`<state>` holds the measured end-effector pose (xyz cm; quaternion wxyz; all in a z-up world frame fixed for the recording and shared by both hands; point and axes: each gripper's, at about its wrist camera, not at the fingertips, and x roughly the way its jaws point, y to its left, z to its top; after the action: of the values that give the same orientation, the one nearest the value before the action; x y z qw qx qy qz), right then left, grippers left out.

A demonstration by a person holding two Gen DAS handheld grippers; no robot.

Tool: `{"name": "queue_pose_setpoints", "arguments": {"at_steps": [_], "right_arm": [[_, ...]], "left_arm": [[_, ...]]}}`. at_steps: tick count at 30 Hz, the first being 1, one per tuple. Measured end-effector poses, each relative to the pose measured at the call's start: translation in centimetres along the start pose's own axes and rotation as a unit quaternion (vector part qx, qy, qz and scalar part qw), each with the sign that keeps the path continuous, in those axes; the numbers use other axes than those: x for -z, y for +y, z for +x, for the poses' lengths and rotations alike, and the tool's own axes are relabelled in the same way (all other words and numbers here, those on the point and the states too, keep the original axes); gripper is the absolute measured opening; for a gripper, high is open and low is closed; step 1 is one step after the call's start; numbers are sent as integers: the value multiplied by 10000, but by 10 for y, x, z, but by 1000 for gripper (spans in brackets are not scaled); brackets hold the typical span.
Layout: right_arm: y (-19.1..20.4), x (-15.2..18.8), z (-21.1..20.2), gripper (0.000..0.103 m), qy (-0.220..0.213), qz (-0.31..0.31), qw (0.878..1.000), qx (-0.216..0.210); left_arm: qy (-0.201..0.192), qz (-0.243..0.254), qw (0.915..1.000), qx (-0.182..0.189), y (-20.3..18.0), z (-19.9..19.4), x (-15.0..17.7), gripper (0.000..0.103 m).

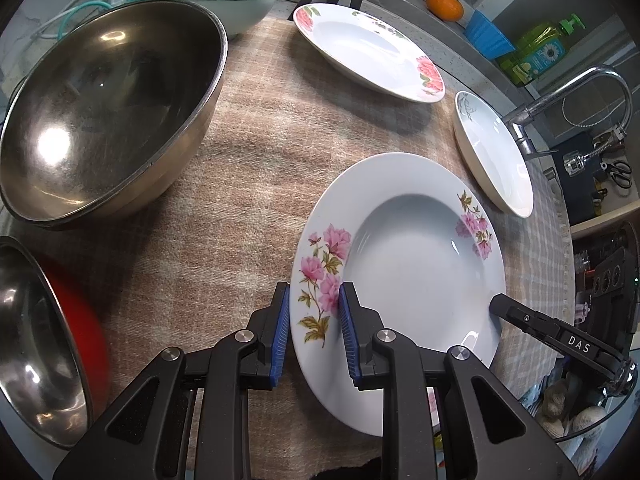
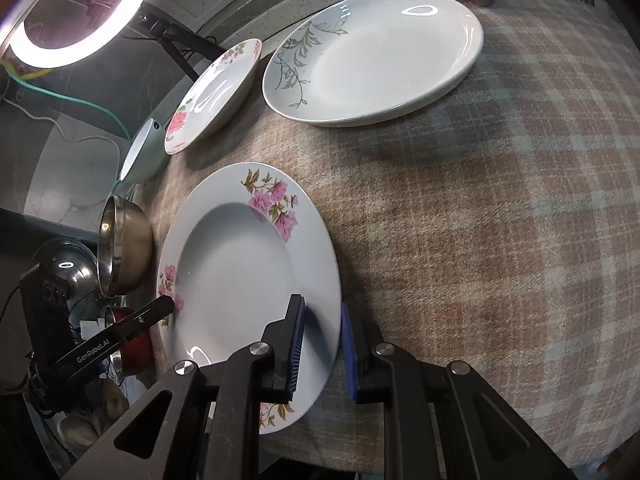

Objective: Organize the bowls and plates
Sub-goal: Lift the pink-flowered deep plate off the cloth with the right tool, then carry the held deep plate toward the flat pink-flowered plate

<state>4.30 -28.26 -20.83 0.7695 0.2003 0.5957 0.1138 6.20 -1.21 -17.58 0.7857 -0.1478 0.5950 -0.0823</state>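
Left gripper [image 1: 314, 334]: blue pads either side of the pink-flower plate [image 1: 400, 292], straddling its near-left rim right over the flower print. One pad outside the edge, one over the plate face. Can't tell if pads actually bite the rim or just bracket it; jaws spread only a bit wider than the rim.

Right gripper [image 2: 322, 350]: same story on the opposite rim of that plate [image 2: 244, 276], one pad above the face, one past the edge over the cloth. Contact unclear too. Its black finger tip shows in the left view at the plate's far-right edge.

Plate itself sits on the checked cloth [image 2: 480, 220], at the near side, betw. both grippers. Lifted or resting? Can't tell.

Moving outward, left view: big steel bowl [image 1: 108, 116] to the left, well apart from the plate. 2nd steel bowl [image 1: 38, 344] at bottom-left w/ a red bowl [image 1: 86, 320] behind it. Pale green bowl [image 1: 224, 0] at the far edge. Red-flower plate [image 1: 368, 50] far centre. Grey-leaf plate [image 1: 494, 156] to the right, near the pink-flower plate but not touching.

Beyond the cloth: tap [image 1: 568, 100], orange [image 1: 444, 5], green soap bottle [image 1: 540, 50]. Right view adds a lit ring light [image 2: 80, 12] top-left.
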Motion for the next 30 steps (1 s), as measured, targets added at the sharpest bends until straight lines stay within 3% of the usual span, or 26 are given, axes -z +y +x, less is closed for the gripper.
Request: {"name": "queue_pose_setpoints", "arguments": {"at_steps": [4, 9, 18, 30], "right_arm": [[0, -1, -5, 17, -88, -3, 10000, 45], [-2, -2, -11, 29, -194, -23, 9997, 125], [5, -6, -36, 29, -520, -428, 9972, 333], [31, -62, -76, 29, -1006, -847, 9913, 31]], "left_arm": [[-56, 30, 10000, -37, -1, -3, -1, 22], [-172, 68, 9998, -120, -2, -10, -3, 22], [-335, 148, 9993, -100, -4, -29, -8, 22], [-521, 50, 9986, 124, -2, -53, -57, 22]]}}
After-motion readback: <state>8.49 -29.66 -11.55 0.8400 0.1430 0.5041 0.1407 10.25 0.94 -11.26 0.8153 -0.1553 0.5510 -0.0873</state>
